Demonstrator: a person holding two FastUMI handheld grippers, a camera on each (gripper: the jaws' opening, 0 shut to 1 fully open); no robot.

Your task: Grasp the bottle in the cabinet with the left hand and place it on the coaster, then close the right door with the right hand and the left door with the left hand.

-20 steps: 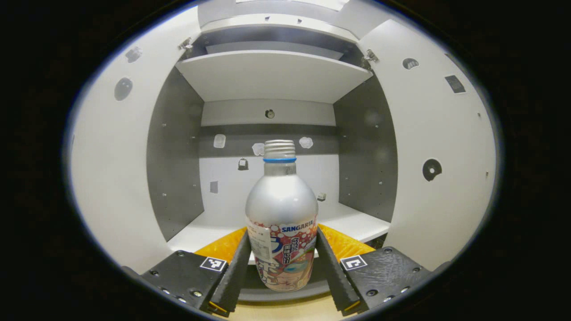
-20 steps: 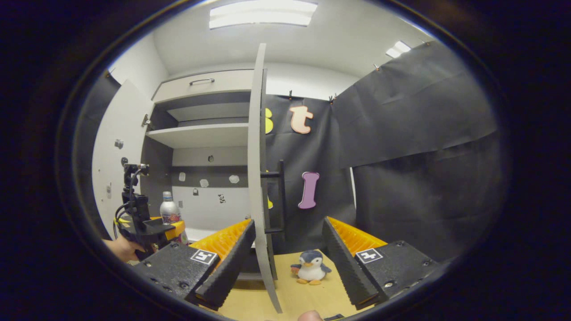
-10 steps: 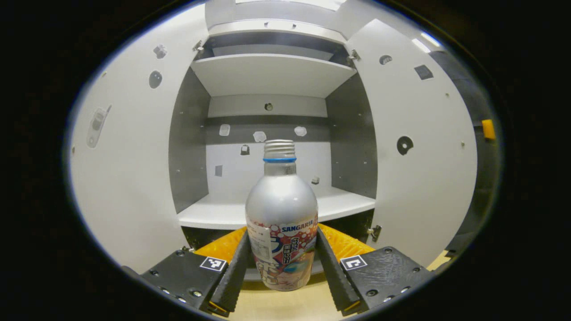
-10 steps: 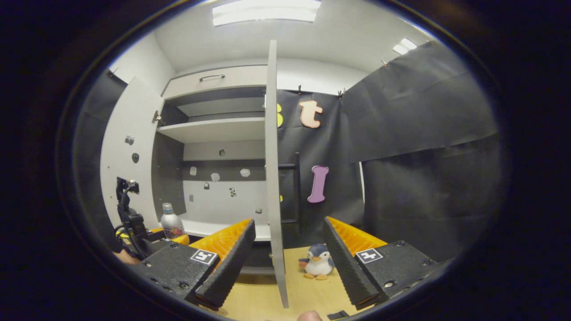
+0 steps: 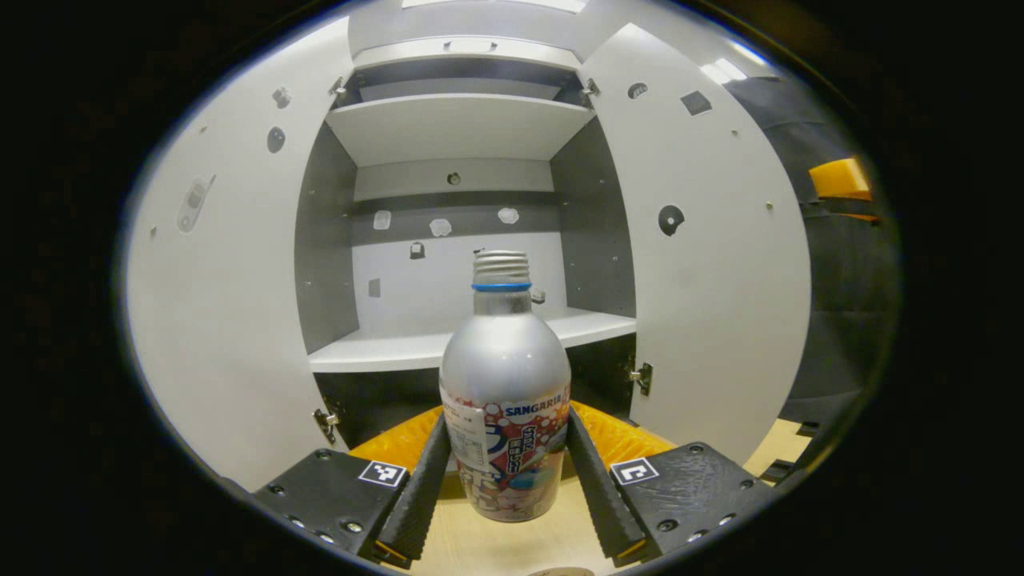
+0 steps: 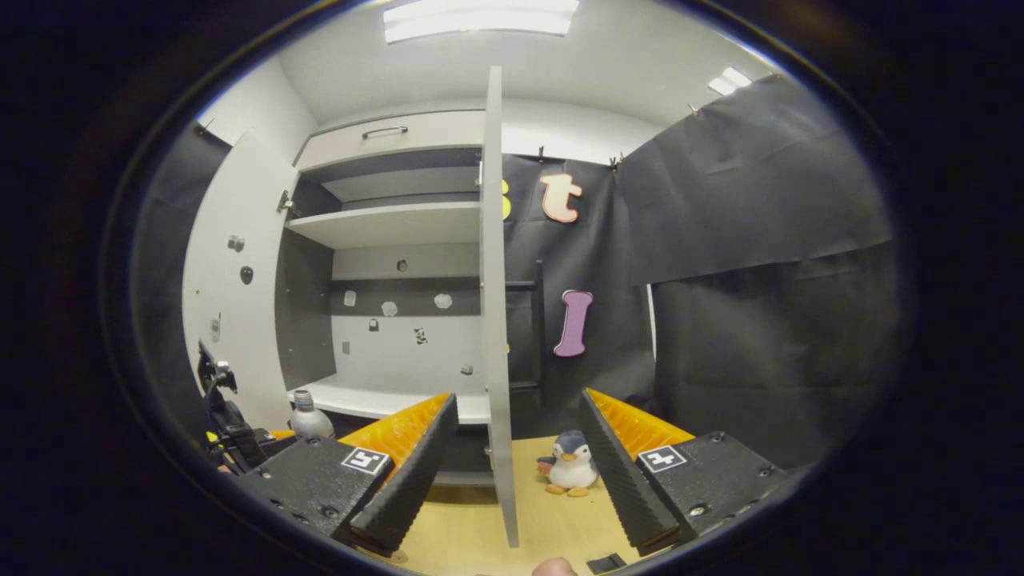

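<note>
The left tool [image 5: 506,472] is clamped on the labelled lower body of the rigid, smooth silver aluminium bottle with screw cap [image 5: 504,384], held upright in front of the open white cabinet [image 5: 460,128]; it is probably slippery, so this low, wide grip suits it, while the right tool [image 6: 512,472] stands apart.

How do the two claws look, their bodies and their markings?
Each claw, left claw and right claw, has two black blocky bodies with screws, each bearing a small square black-and-white marker. The long fingers have ridged inner faces. Black cables rise from the left claw in the right gripper view.
</note>
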